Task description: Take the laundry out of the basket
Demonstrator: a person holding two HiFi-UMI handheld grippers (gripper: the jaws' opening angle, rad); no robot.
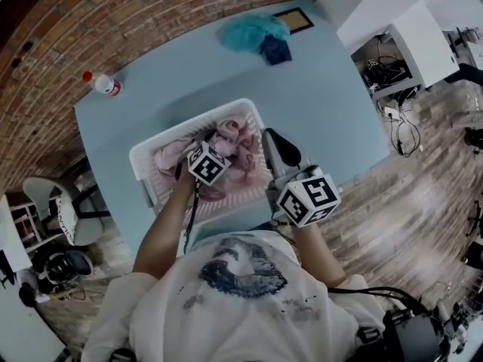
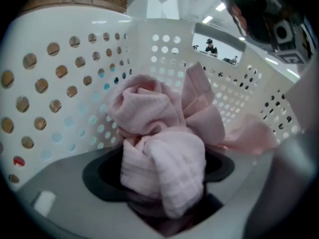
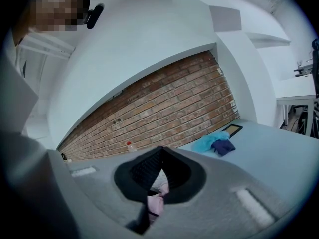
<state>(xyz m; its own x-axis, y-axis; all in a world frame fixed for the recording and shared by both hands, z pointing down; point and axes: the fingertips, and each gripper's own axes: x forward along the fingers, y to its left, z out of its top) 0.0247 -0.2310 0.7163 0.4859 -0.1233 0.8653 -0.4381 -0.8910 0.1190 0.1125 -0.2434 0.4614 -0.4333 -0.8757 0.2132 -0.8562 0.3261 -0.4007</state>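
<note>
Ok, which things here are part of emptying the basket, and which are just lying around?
Part of the job:
white basket
pink laundry inside it

Lying about on the table:
teal cloth and dark blue cloth, both outside the basket
small frame
red-capped bottle

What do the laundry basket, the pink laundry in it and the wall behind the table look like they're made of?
Basket: white moulded plastic by the look, smooth and slightly glossy, its walls punched with round holes.
Pink laundry: soft woven cloth, probably cotton; matte, with a fine waffle-like grid and loose folds.
Wall: red-brown brick, rough, with pale mortar lines.
</note>
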